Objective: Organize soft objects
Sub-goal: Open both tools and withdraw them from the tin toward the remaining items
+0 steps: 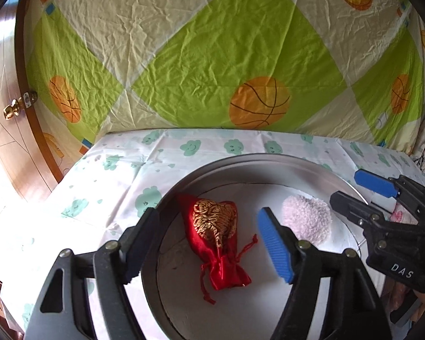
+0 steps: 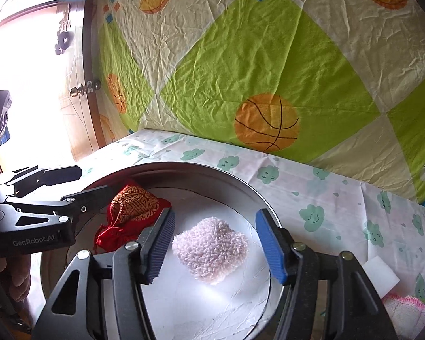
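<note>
While both claws gape wide, red pouch (image 1: 216, 233) lies lengthwise, drawstring neck (cinched) nearest left claw (image 1: 209, 243).

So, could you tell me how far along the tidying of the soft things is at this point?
Two items already lie in the round metal tray: the red drawstring pouch and the fluffy pink puff. Nothing is in hand; the left gripper and right gripper are both open above them. Left outside, by the tray's right: a white sponge and a pink-edged cloth.
</note>
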`<act>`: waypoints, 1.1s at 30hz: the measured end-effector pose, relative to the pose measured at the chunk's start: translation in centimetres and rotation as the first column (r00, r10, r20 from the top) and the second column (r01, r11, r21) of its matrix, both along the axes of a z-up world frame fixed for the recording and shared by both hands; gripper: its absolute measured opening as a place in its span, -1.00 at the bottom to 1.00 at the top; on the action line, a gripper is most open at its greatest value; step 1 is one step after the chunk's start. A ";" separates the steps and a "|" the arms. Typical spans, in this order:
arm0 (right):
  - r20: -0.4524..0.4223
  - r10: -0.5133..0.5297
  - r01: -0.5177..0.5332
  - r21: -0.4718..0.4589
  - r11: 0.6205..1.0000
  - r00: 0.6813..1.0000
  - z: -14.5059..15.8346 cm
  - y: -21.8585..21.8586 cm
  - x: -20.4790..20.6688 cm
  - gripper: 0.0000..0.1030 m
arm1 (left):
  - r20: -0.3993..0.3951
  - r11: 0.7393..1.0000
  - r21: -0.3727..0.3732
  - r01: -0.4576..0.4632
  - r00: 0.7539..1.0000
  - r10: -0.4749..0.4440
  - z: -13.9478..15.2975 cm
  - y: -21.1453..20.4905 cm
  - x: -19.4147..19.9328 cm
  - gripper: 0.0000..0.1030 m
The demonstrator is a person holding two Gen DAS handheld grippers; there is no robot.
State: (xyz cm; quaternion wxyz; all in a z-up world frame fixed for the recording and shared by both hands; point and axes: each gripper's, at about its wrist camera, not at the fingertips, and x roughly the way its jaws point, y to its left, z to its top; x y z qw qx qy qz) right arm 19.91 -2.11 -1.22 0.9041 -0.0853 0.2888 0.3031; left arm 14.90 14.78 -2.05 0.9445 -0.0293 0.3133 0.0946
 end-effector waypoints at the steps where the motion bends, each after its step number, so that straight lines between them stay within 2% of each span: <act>1: 0.016 0.004 -0.004 -0.001 1.000 1.000 0.4 -0.6 -0.8 0.22 | 0.022 1.000 -0.002 -0.001 1.000 0.001 0.2 -0.4 -0.7 0.64; 5: 0.066 -0.007 0.007 -0.005 1.000 0.998 1.3 -3.7 -3.6 0.36 | 0.090 1.000 0.000 0.024 0.996 -0.023 0.3 -2.9 -3.7 0.73; 9: 0.101 -0.051 0.053 -0.012 0.999 0.994 1.6 -8.4 -6.3 0.39 | 0.123 0.997 -0.001 0.072 0.990 -0.071 -0.2 -6.0 -5.7 0.77; 14: 0.101 -0.152 0.151 0.021 0.988 0.983 1.4 -15.2 -9.2 0.46 | 0.141 0.992 -0.006 0.125 0.982 -0.123 -1.0 -9.7 -7.5 0.78; 18: 0.059 -0.213 0.212 0.017 0.977 0.975 0.3 -19.1 -10.2 0.48 | 0.141 0.987 -0.007 0.159 0.977 -0.157 -1.8 -12.4 -8.4 0.82; 24: -0.006 -0.222 0.222 0.001 0.975 0.975 -1.8 -20.9 -10.6 0.48 | 0.139 0.980 0.012 0.201 0.970 -0.200 -2.3 -15.1 -9.0 0.83; 33: -0.094 -0.154 0.150 -0.053 0.987 0.984 -3.9 -19.3 -10.1 0.48 | 0.116 0.981 0.010 0.193 0.974 -0.193 -3.0 -15.2 -8.6 0.83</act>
